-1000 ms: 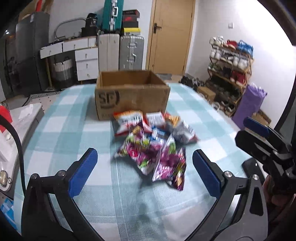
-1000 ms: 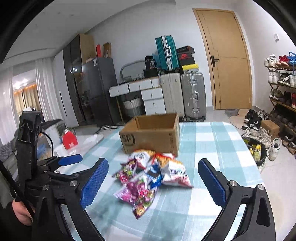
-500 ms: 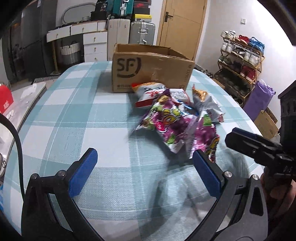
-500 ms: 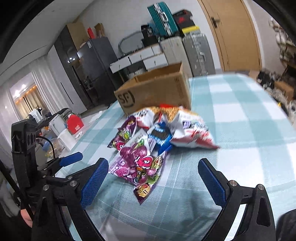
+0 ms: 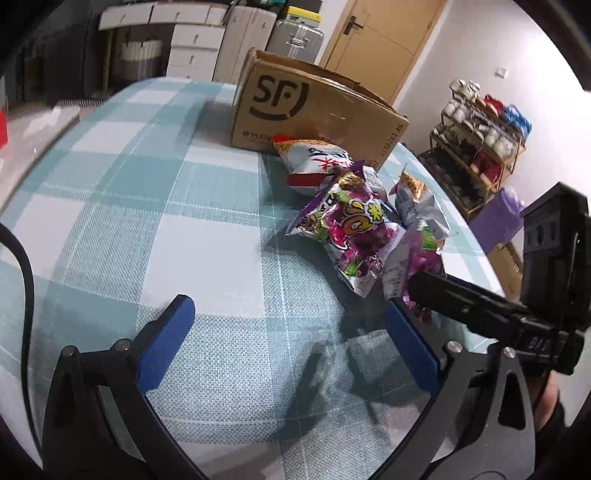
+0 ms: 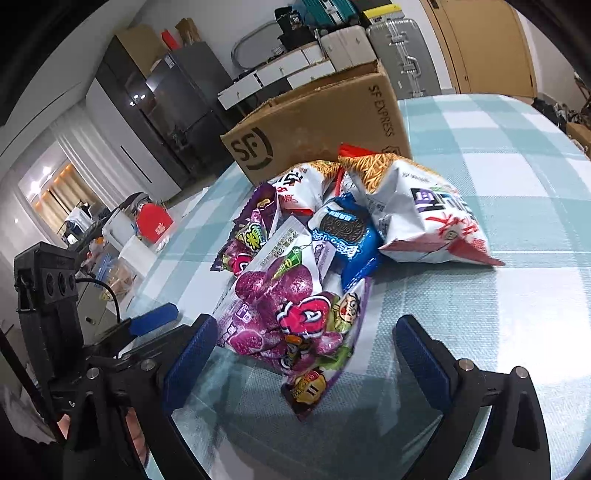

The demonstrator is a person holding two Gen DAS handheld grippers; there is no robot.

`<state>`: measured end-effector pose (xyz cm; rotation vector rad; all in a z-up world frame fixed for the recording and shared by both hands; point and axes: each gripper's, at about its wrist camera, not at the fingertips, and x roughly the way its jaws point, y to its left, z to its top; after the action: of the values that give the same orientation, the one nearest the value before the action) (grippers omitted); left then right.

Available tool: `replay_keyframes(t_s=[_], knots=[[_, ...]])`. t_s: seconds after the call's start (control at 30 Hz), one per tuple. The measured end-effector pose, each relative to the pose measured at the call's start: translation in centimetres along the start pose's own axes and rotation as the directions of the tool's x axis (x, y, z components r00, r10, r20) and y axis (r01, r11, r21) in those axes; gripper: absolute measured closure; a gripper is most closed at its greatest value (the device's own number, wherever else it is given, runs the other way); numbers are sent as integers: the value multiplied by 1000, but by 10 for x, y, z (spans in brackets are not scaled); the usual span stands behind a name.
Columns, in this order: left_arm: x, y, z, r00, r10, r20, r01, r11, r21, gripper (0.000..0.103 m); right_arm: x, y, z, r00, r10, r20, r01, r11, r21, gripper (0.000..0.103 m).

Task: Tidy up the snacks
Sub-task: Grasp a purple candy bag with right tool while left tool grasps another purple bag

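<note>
A pile of snack bags lies on the checked tablecloth in front of an open cardboard SF box (image 5: 314,110) (image 6: 321,122). In the right wrist view the nearest purple candy bag (image 6: 291,321) lies between the blue fingers of my open right gripper (image 6: 306,347), its lower end reaching toward me. Behind it lie a blue cookie pack (image 6: 347,236) and a white noodle-snack bag (image 6: 424,214). My left gripper (image 5: 288,332) stands open over bare cloth, left of the pile; a purple gummy bag (image 5: 347,236) lies ahead to its right. The right gripper's black finger (image 5: 465,299) crosses that view.
The table (image 5: 147,184) has a rounded edge on the left and near side. Beyond it stand suitcases (image 5: 295,33), white drawers (image 5: 192,48), a wooden door (image 5: 384,40) and a shoe rack (image 5: 480,140). A red box (image 6: 153,221) and clutter sit off the table's left.
Both grippers have dropped and moved in toward the snack pile. The right gripper now straddles the nearest purple candy bag; the left has swung left of the pile. Jaws stay open.
</note>
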<state>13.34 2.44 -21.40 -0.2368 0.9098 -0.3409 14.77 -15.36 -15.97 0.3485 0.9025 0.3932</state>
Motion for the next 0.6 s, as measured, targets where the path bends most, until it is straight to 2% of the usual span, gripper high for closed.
replay_keyframes(t_s=[0.03,0.17,0.2,0.23,0.5,0.6], knots=[[1,1,1,1000,-7,1,7,1000,-8,1,2,2,1,1000,-7,-3,7,1000,-7,6],[5,1,1,1000,-3,-3,2,1000,-4,1,10,11,3,999,-21,-24,20,999,-43,30],[7,0,2,1000,0,-4,0,1000,0,1,11,12,3,999,-21,-27,20,999,-48,33],[6,0,3,1000,-1,-6,1,1000,1,1,13,12,3,999,-7,-32,5,999,-48,44],[8,-2,4,1000,-6,-2,6,1000,-3,1,9,11,1,1000,8,-19,-8,999,-40,52],[7,-2,2,1000,-1,-3,1,1000,1,1,-2,11,-1,1000,-3,26,5,999,-44,52]])
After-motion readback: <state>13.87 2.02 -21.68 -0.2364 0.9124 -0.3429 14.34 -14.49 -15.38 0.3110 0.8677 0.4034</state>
